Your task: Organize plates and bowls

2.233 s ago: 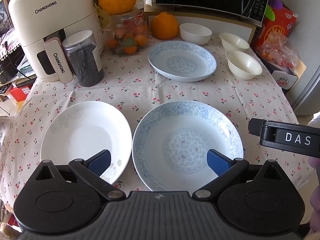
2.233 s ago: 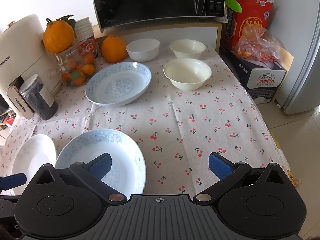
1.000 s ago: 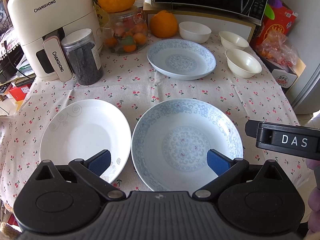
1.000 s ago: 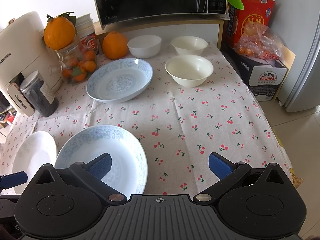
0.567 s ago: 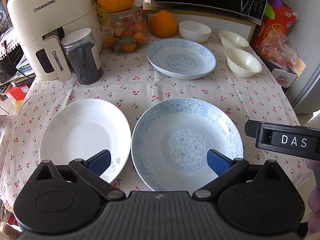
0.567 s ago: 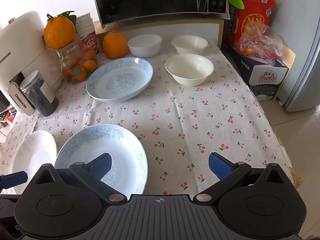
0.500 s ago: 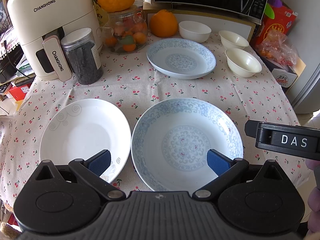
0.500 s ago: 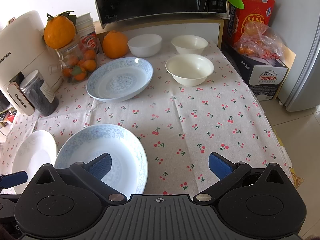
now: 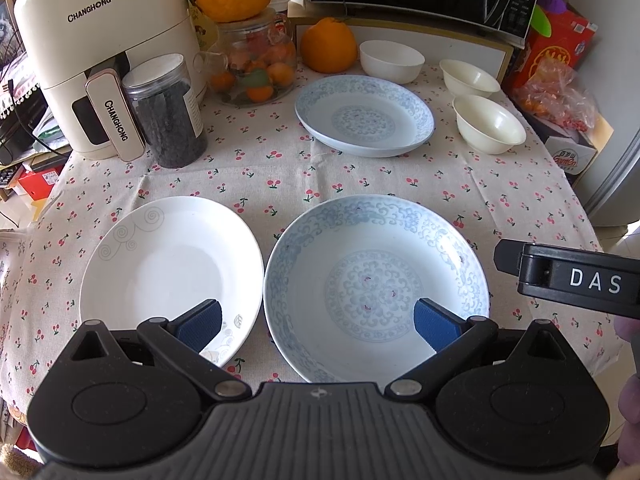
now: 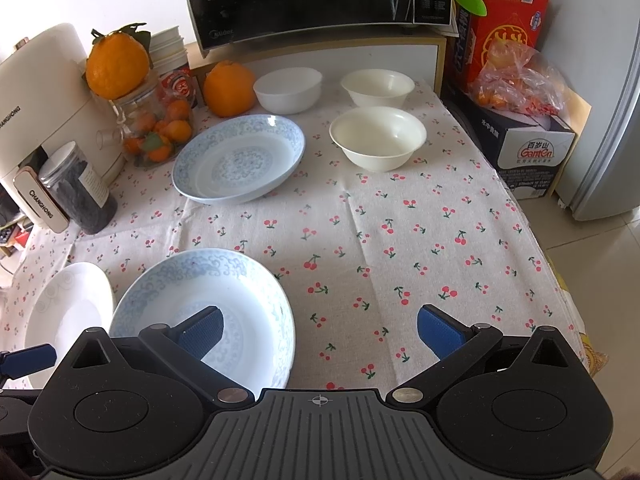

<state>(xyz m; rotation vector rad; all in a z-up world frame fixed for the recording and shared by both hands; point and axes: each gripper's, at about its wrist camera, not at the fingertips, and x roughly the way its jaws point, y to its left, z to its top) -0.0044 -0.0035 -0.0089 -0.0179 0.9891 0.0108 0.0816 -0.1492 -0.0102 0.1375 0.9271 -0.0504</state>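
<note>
**Table stock: three plates, three bowls, none yet stacked**

Little has shifted since the earlier frames: both views sit a shade lower over the table, and no dish has changed place.

- Left gripper [image 9: 316,322]: jaws spread wide, empty, at lower centre of the left view, hovering over the near edge of the table.
- Right gripper [image 10: 320,326]: jaws likewise wide apart, holding nothing, lower centre of the right view.
- Near blue plate [image 9: 376,284]: lower centre of the left view, almost touching the white plate [image 9: 172,276] to its left.
- Far blue plate [image 9: 364,114]: upper centre, well apart from the near pair.
- Bowls: white bowl [image 9: 392,60] at upper right by the orange [image 9: 329,45]; two cream bowls, the far cream bowl [image 9: 469,78] and the near cream bowl [image 9: 490,124], just beside each other at right.
- Tablecloth [image 10: 400,240]: creased, hanging over the table edge.

Risks, as judged: the plates are shallow and glazed, so a pinch on the rim could slip. The near pair lie so close that lifting one may knock the other. Dragging a dish might bunch the cloth and shift its neighbours.
</note>
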